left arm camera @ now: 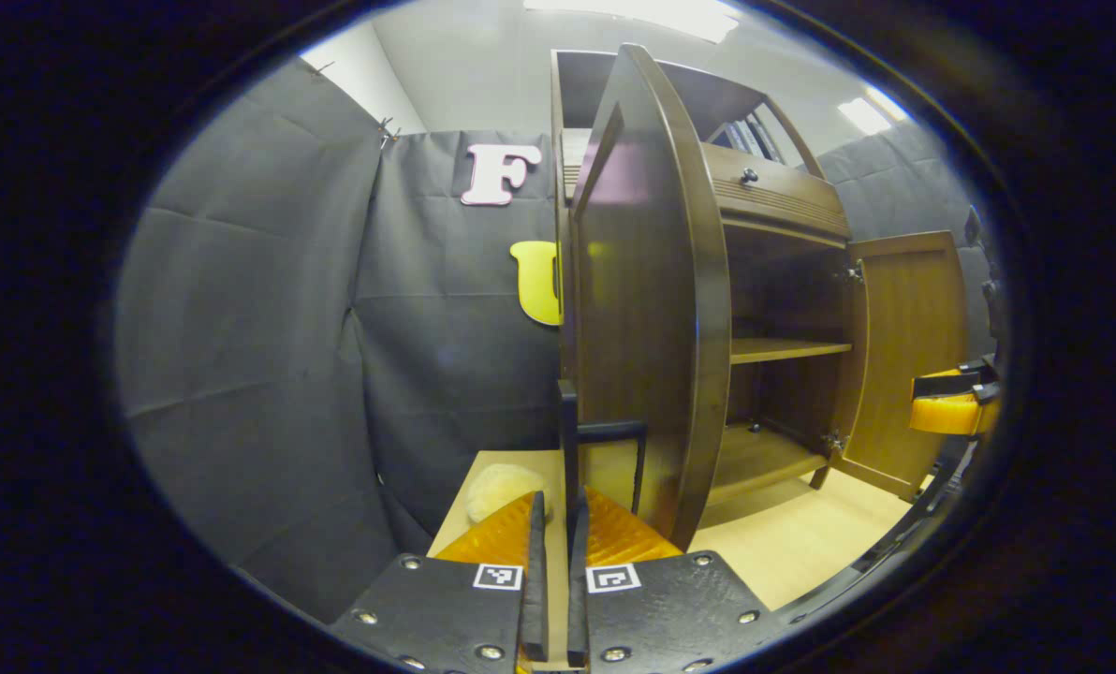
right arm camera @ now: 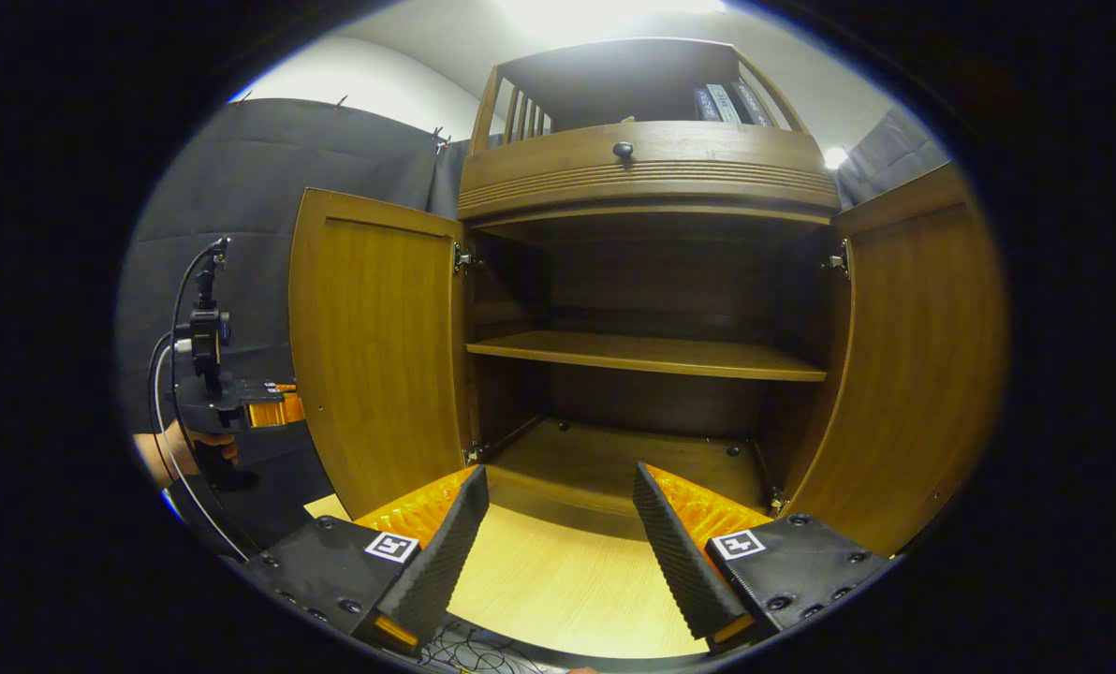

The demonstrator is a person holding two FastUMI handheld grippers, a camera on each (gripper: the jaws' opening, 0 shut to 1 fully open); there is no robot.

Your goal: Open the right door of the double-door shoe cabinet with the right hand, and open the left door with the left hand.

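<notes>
Your left gripper (left arm camera: 556,524) is pinching the left door's (left arm camera: 647,318) handle (left arm camera: 572,440); your right gripper (right arm camera: 558,543) is hanging spread before the cabinet (right arm camera: 647,168). The 2 doors, right door (right arm camera: 914,356) included, are standing open.

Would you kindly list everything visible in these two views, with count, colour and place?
Shoe cabinet: one, brown wood, on the light wooden table.
Left door: one, brown, swung open.
Right door: one, brown, swung open.
Handle: one, dark, on the left door's outer face.
Shelf: one, brown, bare, inside the cabinet.
Drawer knob: one, dark, above the doors.
Books: several, dark, on the top tier.
Fluffy item: one, pale, on the table's left edge.
Left gripper: one, fingers nearly closed around the handle.
Right gripper: one, open, before the cabinet.
Hand: one, holding the left gripper.
</notes>
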